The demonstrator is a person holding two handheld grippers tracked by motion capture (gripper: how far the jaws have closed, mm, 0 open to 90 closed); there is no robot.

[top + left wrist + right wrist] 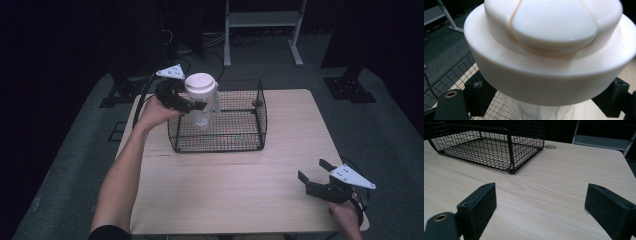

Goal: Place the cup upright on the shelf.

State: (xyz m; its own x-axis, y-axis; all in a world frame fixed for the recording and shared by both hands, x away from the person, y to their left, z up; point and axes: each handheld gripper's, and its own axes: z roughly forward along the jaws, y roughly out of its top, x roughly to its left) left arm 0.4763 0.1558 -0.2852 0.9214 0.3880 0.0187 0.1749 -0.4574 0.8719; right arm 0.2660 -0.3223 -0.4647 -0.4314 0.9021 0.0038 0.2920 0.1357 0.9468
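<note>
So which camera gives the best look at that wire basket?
The high view: it shows the whole black wire basket on the table. The right gripper view catches its near corner and mesh floor. The left gripper view shows a strip of mesh beside the bottle's white lid.

The room is dark all round, and light falls from above onto the pale table, leaving it evenly lit with soft, faint shadows. The white cap sits so near the left gripper view's lens that it looks glaring and blurred.
</note>
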